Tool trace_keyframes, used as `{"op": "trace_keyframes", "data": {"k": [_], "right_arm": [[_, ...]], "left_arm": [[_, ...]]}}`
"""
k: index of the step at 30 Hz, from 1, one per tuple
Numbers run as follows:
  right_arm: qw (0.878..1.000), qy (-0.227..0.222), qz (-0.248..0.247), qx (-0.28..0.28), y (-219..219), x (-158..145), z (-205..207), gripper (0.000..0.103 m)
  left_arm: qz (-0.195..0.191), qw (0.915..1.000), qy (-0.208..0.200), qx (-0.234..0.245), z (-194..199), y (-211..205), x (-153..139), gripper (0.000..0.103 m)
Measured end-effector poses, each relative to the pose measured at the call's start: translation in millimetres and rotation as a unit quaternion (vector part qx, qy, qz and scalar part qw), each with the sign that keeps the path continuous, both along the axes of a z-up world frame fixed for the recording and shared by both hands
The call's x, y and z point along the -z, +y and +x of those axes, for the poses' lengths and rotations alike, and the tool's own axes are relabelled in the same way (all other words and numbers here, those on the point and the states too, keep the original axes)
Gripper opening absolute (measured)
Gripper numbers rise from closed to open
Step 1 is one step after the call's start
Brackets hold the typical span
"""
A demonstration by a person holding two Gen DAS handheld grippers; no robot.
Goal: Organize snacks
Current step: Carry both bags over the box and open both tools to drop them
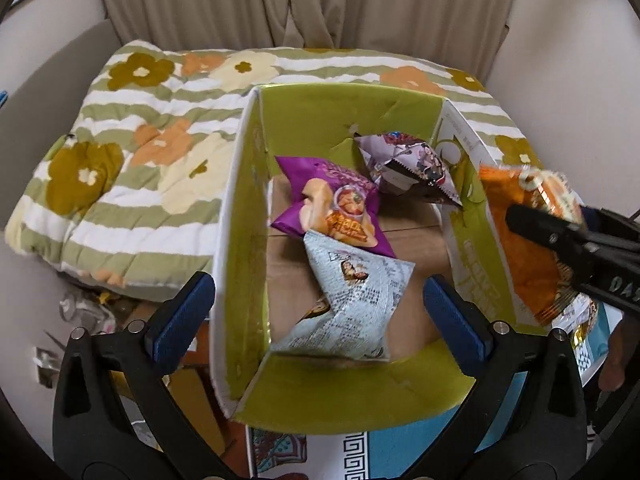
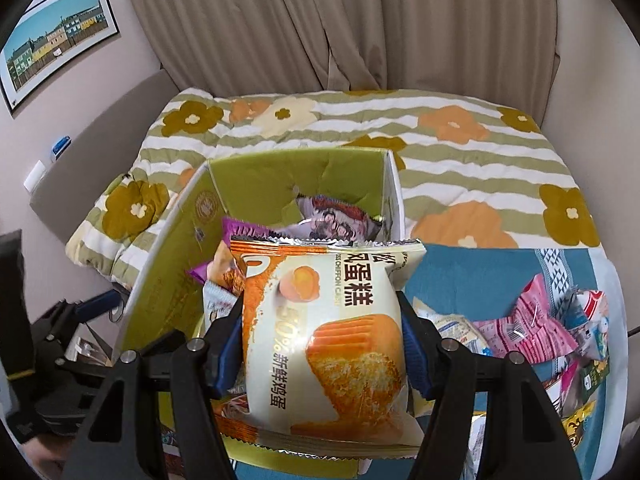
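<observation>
1. The left gripper [image 1: 318, 308] is wide open and holds nothing, above the green box [image 1: 240, 208].
2. A pale newspaper-print packet [image 1: 352, 296] lies inside the box.
3. The right gripper [image 2: 322, 344] clamps the orange cake packet [image 2: 332, 336] at the box's right wall.

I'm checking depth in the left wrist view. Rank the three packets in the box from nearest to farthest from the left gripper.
1. Pale newsprint packet, between the open left gripper fingers.
2. Purple packet, mid-box.
3. Lilac packet, by the far wall.
</observation>
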State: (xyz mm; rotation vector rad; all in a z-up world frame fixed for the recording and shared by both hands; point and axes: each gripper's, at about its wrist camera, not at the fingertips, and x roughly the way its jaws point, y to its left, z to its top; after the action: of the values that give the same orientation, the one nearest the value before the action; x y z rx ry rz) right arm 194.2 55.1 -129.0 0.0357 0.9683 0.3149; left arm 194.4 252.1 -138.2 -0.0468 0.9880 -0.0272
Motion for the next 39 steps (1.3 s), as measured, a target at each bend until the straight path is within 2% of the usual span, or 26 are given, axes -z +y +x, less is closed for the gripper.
{"op": "trace_keyframes", "data": {"k": [5,9,12,13,14,16,17,25,33,39], "right_arm": [[1.0,0.015,0.001,-0.023,4.9,15.0,2.2,0.062],[0.998,0.007,-0.012,-0.055,14.7,19.7,8.5,0.062],[0.998,0.007,-0.004,-0.068,19.1,26.7,13.7,0.063],[0.997,0.008,-0.002,-0.072,19.8,28.3,14.5,0.067],[0.997,0.008,-0.002,-0.076,21.6,30.3,15.1,0.08],[0.997,0.003,-0.001,-0.082,23.6,30.8,14.7,0.1],[0.996,-0.002,-0.002,-0.084,24.7,30.9,13.6,0.101],[0.996,-0.013,0.001,-0.087,22.3,25.8,2.5,0.101],[0.998,-0.036,0.0,-0.05,10.1,-2.9,-9.2,0.101],[0.999,-0.044,-0.005,-0.007,-1.2,-26.1,-24.7,0.101]], "left_arm": [[0.003,0.9997,0.004,-0.022,-9.4,1.5,-2.9,0.103],[0.003,0.9994,0.002,-0.033,-13.6,1.5,-5.9,0.103],[0.007,0.9992,-0.002,-0.038,-17.4,0.7,-8.6,0.103],[0.008,0.9992,-0.002,-0.04,-19.0,1.0,-8.6,0.103],[0.009,0.9991,-0.002,-0.042,-20.5,1.1,-8.4,0.103],[0.009,0.9989,0.002,-0.046,-23.6,1.8,-6.7,0.103],[0.009,0.9988,0.004,-0.048,-24.9,2.6,-5.6,0.103],[0.002,0.9989,0.002,-0.048,-30.5,7.1,-8.5,0.103],[0.0,0.9996,-0.021,-0.021,-34.4,4.8,-26.6,0.103],[-0.022,0.999,-0.038,0.005,-36.8,-0.8,-43.5,0.103]]}}
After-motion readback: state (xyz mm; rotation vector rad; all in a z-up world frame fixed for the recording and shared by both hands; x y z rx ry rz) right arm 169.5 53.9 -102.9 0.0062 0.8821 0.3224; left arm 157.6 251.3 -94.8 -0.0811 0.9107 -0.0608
